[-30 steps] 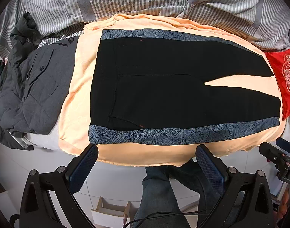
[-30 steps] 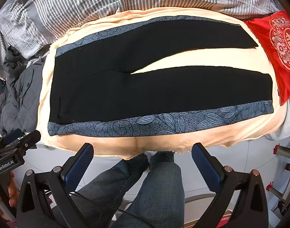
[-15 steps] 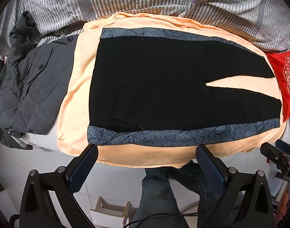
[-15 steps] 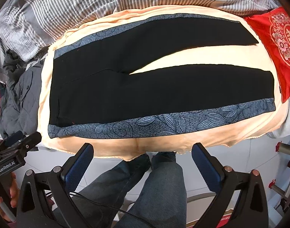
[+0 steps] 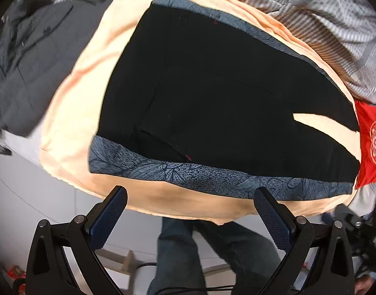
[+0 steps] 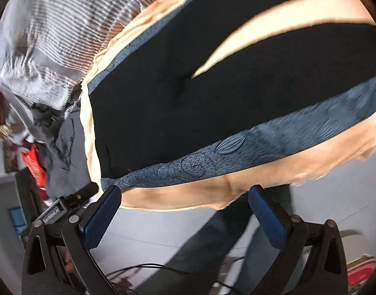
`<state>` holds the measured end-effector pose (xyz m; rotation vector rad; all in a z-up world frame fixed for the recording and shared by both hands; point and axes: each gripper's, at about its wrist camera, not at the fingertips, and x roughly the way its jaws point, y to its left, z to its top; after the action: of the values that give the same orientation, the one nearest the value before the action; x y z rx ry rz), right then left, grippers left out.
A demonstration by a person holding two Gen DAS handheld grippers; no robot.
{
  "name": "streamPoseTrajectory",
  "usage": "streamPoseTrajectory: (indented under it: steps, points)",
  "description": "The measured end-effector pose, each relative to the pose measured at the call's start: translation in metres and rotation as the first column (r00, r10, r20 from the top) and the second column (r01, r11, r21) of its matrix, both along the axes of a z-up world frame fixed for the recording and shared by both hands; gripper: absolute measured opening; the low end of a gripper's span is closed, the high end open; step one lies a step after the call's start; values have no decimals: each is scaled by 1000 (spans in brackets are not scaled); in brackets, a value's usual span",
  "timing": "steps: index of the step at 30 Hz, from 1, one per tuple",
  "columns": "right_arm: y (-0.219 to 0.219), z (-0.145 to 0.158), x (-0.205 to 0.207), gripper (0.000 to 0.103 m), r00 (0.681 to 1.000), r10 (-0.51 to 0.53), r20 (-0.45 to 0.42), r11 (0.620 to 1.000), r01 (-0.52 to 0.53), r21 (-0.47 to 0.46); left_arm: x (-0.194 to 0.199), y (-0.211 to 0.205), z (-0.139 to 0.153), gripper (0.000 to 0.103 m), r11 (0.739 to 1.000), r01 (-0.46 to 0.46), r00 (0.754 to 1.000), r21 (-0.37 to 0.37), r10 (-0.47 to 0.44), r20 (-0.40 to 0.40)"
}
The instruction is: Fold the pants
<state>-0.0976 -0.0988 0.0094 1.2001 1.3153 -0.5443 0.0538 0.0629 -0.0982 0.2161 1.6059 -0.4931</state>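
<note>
Pants [image 5: 220, 93]: black, with a blue patterned band [image 5: 212, 177] running down each outer side, lying flat and unfolded on a peach sheet [image 5: 72, 113] spread over the bed. We are finding the long axis running left to right across both views, waistband at our left, the two legs parting toward our right, where a wedge of sheet is showing between them.

Left gripper [image 5: 190, 211]: we are holding it out over the floor, off the near edge of the bed, fingers [image 5: 109, 216] spread wide and gripping nothing. The near band is lying just ahead of the fingers, waistband corner ahead and left.

Right gripper [image 6: 185, 209]: likewise off the bed edge, fingers [image 6: 101, 218] wide apart and empty. In its view the pants [image 6: 212, 103] are sitting ahead and tilted, the near band [image 6: 237, 147] closest. The view is blurred.

Judgement: neither gripper is touching cloth yet. We are reading the left one as nearer the waistband; the leg ends are lying well off to the right of both.

Also present: striped bedding [image 5: 335, 24], grey jacket [image 5: 28, 68], red cushion [image 5: 372, 142], our own jeans-clad legs [image 5: 178, 258] below.
</note>
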Motion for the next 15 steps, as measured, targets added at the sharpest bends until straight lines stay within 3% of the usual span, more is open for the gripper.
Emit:
streamPoseTrajectory:
  steps: [5, 8, 15]
  points:
    - [1, -57, -25, 103, 992, -120, 49, 988, 115, 105, -3, 6, -32, 103, 999, -32, 999, 3, 32, -19]
    - [-1, -87, -41, 103, 979, -190, 69, 973, 179, 143, -3, 11, -43, 103, 996, -76, 996, -49, 73, -50]
    - [-1, -125, -52, 103, 934, -302, 188, 937, 256, 237, -2, 25, -55, 103, 986, -126, 989, -107, 117, -89]
